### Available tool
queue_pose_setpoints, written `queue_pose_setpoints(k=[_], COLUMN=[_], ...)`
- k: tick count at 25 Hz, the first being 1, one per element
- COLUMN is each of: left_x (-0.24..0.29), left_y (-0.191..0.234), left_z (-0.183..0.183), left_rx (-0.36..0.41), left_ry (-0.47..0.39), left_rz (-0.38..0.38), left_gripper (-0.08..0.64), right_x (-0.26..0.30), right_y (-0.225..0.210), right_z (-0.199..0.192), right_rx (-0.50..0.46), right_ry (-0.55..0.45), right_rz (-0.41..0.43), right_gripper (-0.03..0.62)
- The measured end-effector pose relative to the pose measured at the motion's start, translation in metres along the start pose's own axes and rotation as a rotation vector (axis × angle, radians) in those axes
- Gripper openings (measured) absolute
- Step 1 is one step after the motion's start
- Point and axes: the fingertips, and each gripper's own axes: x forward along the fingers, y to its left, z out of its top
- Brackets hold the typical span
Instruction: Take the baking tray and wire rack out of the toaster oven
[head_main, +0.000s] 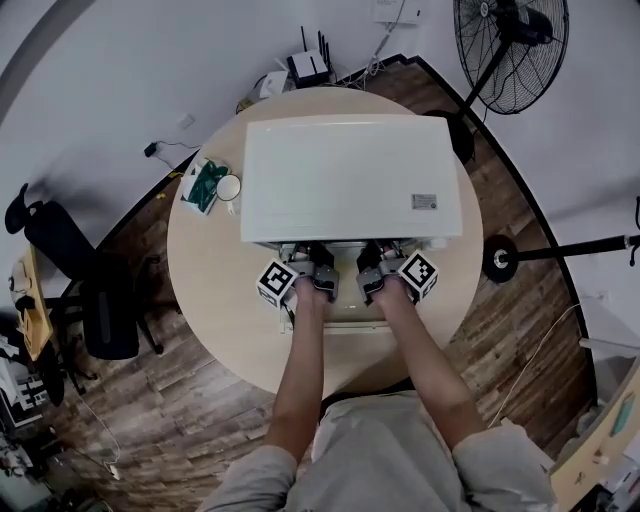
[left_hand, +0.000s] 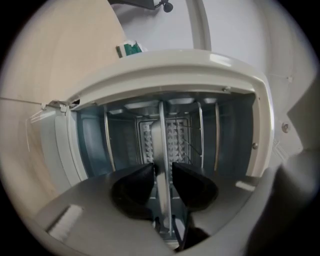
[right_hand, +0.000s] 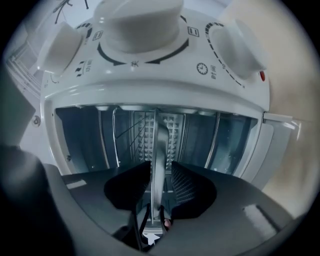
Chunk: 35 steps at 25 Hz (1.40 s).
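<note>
Baking tray (left_hand: 156, 137) edge between spread jaws of my left gripper (left_hand: 162, 167), right gripper (right_hand: 160, 165); uneven pull may jam it in toaster oven (head_main: 350, 180).

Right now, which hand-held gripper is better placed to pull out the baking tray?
Neither clearly: the left hand-held gripper and the right hand-held gripper both have open jaws astride the rim of the baking tray, so probably both should close.

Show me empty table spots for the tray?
Biggest bare patch: near-left on the round beige table, between the white toaster oven, the left arm and the rim. Smaller: right of the right arm. Crowded: by the green-white box and small white cup, and at the oven's front, where left gripper and right gripper work.
</note>
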Motion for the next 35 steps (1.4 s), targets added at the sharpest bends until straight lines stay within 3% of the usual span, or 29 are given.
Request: queue_pose_setpoints(k=[5,16,35], left_x=[0.002,-0.006,-0.061], left_y=[0.007,0.014,0.018], left_z=[0.007,0.005,-0.012], left_rx=[-0.014,-0.045,-0.047], left_ry=[-0.023,-0.014,0.020], left_rz=[0.026,0.051,0.069], left_gripper=[0.158,0.140,0.140], right_x=[0.001,-0.008,-0.061], right_y=[-0.003,-0.004,-0.009], right_z=[0.003,0.000,-0.025], right_rx=[0.014,0.049,0.057], right_ry=[-0.018,-0.033,-0.037], right_rz=[-0.036,-0.027,-0.045], right_gripper=[0.092,0.078,0.077])
